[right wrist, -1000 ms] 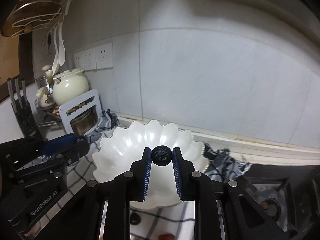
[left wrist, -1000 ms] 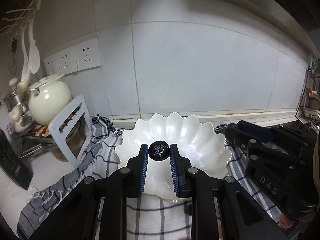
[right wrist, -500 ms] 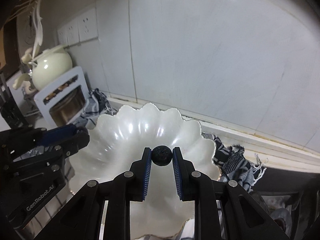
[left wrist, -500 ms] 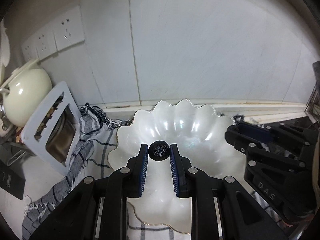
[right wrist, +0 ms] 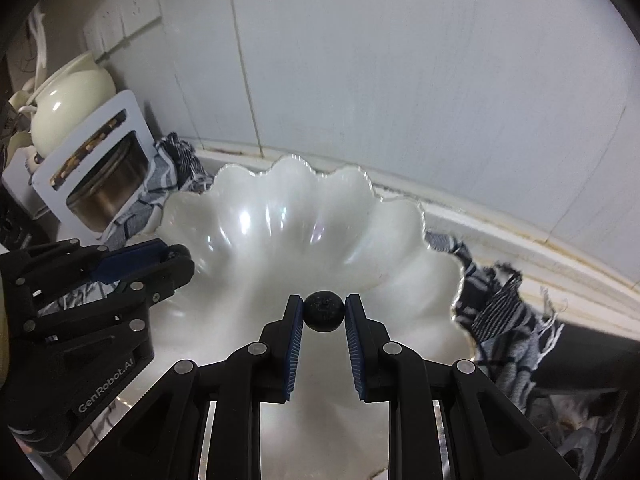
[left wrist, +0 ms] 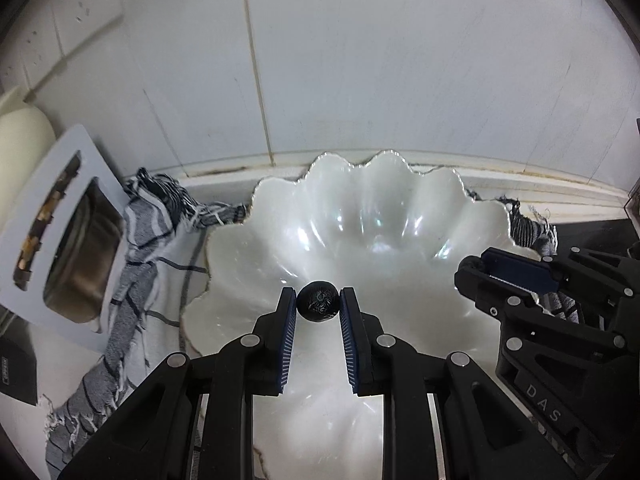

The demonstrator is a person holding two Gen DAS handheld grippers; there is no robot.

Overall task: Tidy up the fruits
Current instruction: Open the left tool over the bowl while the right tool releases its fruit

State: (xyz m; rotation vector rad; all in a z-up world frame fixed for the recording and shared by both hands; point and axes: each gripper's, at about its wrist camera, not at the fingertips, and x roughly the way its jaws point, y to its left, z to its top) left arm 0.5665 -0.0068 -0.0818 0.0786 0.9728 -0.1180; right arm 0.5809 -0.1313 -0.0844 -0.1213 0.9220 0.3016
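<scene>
A white scalloped bowl [left wrist: 360, 216] sits on a checked cloth; it also shows in the right wrist view [right wrist: 280, 216]. My left gripper [left wrist: 318, 304] is shut on a small dark round fruit [left wrist: 318, 307] and holds it over the bowl's near side. My right gripper [right wrist: 323, 308] is shut on another small dark round fruit [right wrist: 324, 312], also over the bowl. The right gripper body [left wrist: 560, 312] shows at the bowl's right edge in the left wrist view. The left gripper body [right wrist: 92, 296] shows at the bowl's left edge in the right wrist view.
A checked cloth [left wrist: 152, 264] lies under the bowl. A white rack with a metal pot [right wrist: 96, 176] and a cream teapot [right wrist: 68, 100] stand to the left. A tiled wall [left wrist: 360, 60] with sockets [right wrist: 120, 20] rises behind. A dark hob [right wrist: 580, 400] lies at right.
Both grippers have moved forward and down over the bowl, each still holding its dark fruit. The bowl fills more of both views.
</scene>
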